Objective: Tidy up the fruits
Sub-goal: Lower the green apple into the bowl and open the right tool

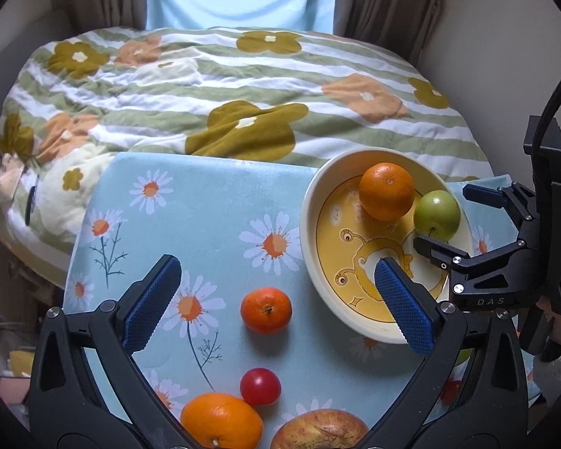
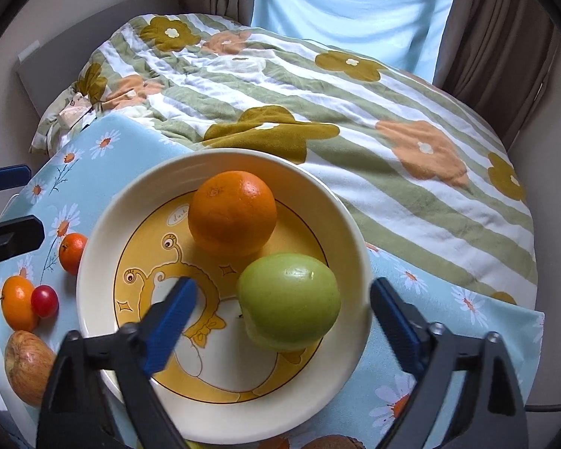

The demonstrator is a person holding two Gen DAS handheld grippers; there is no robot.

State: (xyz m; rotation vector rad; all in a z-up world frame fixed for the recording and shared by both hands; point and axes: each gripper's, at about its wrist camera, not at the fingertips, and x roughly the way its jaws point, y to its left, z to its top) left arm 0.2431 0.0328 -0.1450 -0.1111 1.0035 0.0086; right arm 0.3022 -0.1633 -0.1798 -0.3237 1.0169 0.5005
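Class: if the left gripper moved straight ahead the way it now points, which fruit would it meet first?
Probably the small mandarin, lying between the open fingers of the left gripper on the daisy cloth; depth is uncertain.

Both views look down and forward toward the bed beyond. The left wrist view sits left, over the daisy-print cloth, with the bowl at its right and the right gripper at its right edge. The right wrist view hangs close over the same bowl, the left gripper's fingers at its left edge.
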